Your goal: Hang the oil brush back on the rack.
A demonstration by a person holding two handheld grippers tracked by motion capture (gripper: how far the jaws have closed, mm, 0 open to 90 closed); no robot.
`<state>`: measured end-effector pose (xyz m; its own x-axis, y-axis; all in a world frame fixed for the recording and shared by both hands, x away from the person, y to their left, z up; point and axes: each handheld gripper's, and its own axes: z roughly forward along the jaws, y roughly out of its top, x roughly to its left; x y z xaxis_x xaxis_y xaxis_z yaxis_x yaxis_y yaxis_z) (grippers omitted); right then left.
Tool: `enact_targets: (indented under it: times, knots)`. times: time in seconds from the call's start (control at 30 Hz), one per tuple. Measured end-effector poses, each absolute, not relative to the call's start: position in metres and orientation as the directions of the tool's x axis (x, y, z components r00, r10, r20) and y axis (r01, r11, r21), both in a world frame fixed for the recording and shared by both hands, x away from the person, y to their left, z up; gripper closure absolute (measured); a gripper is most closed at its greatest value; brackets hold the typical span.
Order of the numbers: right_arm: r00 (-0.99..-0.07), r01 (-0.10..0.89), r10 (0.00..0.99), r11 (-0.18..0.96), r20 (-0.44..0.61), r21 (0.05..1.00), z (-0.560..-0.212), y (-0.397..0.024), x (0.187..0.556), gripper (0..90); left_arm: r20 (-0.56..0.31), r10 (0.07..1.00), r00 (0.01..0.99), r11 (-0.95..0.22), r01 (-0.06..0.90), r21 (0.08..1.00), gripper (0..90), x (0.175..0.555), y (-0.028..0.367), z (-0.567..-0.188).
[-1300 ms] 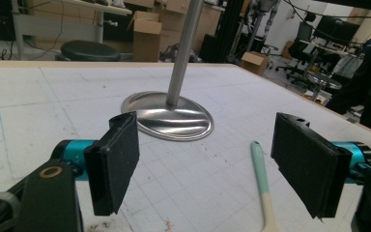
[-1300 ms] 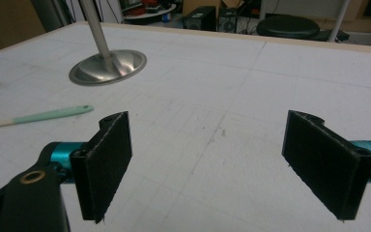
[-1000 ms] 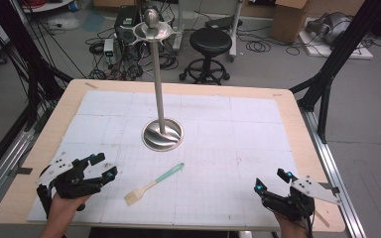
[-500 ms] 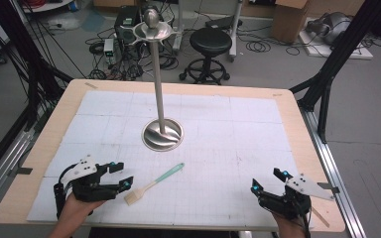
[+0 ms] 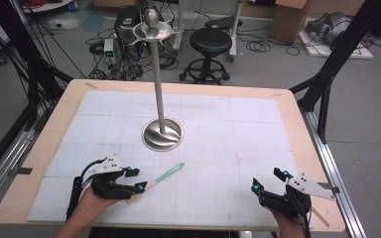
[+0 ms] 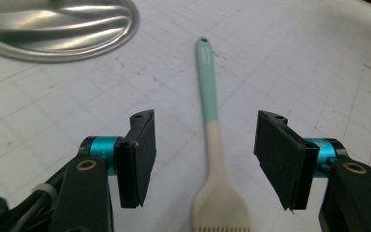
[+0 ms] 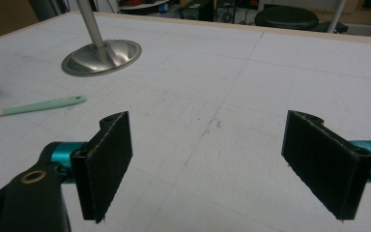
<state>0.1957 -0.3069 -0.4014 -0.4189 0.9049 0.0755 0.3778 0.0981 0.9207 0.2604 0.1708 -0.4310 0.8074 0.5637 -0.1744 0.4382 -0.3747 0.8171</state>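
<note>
The jaws of the left gripper (image 6: 204,159) have just been closing and stand apart on either side of the brush (image 6: 211,125), not yet pressing it; the right gripper (image 7: 207,164) gapes wide, well apart from it. The brush lies flat on the table (image 5: 238,129) near the metal stand (image 5: 161,134), its long axis running straight away between the left jaws, head nearest, mint handle pointing on.

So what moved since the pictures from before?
The left gripper slid right across the table to the brush, which now lies between its jaws. The jaws have just been closing, but the pads don't touch it yet. The brush, the metal stand and the right gripper stayed where they were.
</note>
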Motion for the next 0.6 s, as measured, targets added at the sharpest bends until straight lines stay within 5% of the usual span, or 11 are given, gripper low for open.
enact_targets:
  times: [0.13, 0.6]
  knots:
    - [-0.425, 0.373, 0.903, 0.108, 0.066, 0.922, -0.401, -0.306, 0.196, 16.9, -0.122, 0.529, 0.840, -0.472, 0.410, 0.781, 46.8, 0.265, 0.149, -0.431]
    - [-0.427, 0.371, 0.902, 0.111, 0.063, 0.922, -0.401, -0.306, 0.196, 17.0, -0.093, 0.549, 0.830, -0.534, 0.435, 0.726, 58.4, 0.272, 0.136, -0.439]
